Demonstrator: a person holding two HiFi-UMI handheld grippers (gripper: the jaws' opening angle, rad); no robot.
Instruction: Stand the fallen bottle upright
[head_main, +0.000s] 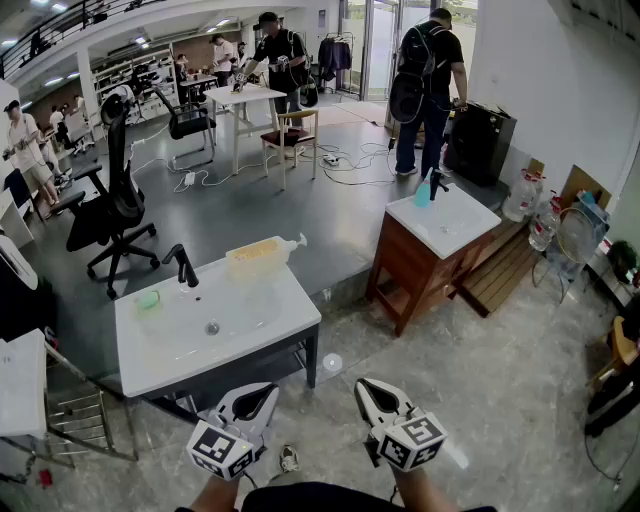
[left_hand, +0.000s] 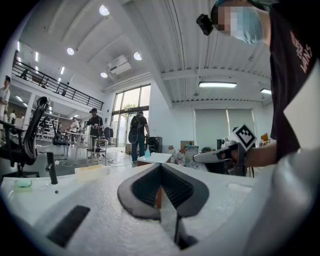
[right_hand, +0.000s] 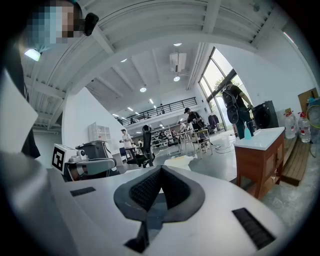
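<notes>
left tongs (head_main: 262, 395) and right tongs (head_main: 368, 388) are pressed together, empty, well short of the bottle (head_main: 262, 254) lying sideways on the sink (head_main: 290, 315) back edge.

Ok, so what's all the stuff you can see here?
Fallen bottle: one, pale yellow, lying on the near sink's back rim.
Near sink: one, white, straight ahead.
Tap: one, black, on the near sink.
Small pad: one, green, beside the tap.
Far sink: one, white on a wooden cabinet, right.
Blue bottle: one, upright on the far sink.
Office chair: one, black, left.
People: several, far back.
Left claw: one, white and black, shut, empty, bottom.
Right claw: one, white and black, shut, empty, bottom.
</notes>
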